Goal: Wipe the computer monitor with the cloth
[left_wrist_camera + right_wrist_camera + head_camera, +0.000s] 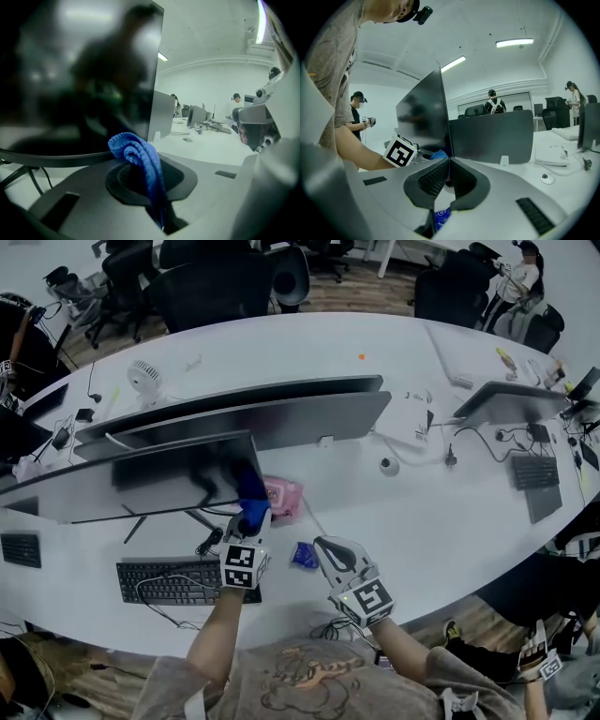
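Note:
The dark monitor (178, 479) stands on the white desk at the left; its screen fills the left of the left gripper view as the monitor (75, 79). My left gripper (251, 517) is shut on a folded blue cloth (250, 493), held against the screen's lower right corner. In its own view the blue cloth (140, 164) sticks up from the closed jaws, close to the screen's bottom edge. My right gripper (330, 549) hangs shut and empty over the desk to the right, beside a small blue packet (304, 556). The right gripper view shows the monitor (424, 119) edge-on.
A black keyboard (183, 580) with a cable lies below the monitor. A pink packet (284, 497) sits behind the cloth. Further monitors (281, 413) stand back to back along the desk (431, 521), with a small white fan (145, 379) and another keyboard (536, 472). Other people work around the room.

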`<state>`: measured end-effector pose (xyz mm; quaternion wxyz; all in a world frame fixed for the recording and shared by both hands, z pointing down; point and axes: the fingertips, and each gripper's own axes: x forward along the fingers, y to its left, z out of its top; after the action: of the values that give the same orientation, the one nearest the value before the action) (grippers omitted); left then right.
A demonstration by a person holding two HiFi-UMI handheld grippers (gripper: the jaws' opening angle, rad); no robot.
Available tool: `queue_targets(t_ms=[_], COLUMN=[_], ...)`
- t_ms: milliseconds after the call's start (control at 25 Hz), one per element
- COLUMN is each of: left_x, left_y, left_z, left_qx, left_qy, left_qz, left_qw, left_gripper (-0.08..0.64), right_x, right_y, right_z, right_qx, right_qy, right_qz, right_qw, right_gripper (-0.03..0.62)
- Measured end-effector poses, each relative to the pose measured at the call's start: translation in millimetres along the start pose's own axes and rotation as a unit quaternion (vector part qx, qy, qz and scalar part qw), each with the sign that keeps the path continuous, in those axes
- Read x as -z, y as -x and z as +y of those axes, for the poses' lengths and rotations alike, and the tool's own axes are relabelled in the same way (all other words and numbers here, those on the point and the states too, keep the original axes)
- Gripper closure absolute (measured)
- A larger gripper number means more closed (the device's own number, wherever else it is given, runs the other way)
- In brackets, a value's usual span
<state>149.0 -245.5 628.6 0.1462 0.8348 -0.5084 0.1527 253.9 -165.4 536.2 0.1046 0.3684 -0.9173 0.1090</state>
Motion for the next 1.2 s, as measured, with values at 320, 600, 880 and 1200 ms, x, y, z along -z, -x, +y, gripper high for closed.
queue_targets(t_ms=[320,600,880,1200], left_x=[-4.4,-31.4,-63.2,-107.4], left_y=[-5.3,-4.4,7.2,27.7], left_z=[-10.9,-19.7,-23.2,-29.7], left_qx=[0.001,0.007,-0.002,-0.001], left_qy=[0.006,0.017,0.029,0.009], left_qz=[0.000,-0.032,-0.065,-0.109], left_qw=[1.0000,0.9993,0.9974,0.9940], left_gripper=[0.512,0.512,0.512,0.512], right_x=[2.9,3.6,-2.1,-12.3], right_y=[0.8,0.9,3.3,7.5], right_z=[-3.7,-3.2,0.1,6.4], right_qx=[-0.001,-0.008,-0.010,-0.012], right_qy=[-0.011,-0.010,-0.001,0.005], right_qz=[-0.010,-0.022,-0.025,-0.041], right_qw=[1.000,1.000,1.000,0.999], right_gripper=[0.571,0.571,0.571,0.571])
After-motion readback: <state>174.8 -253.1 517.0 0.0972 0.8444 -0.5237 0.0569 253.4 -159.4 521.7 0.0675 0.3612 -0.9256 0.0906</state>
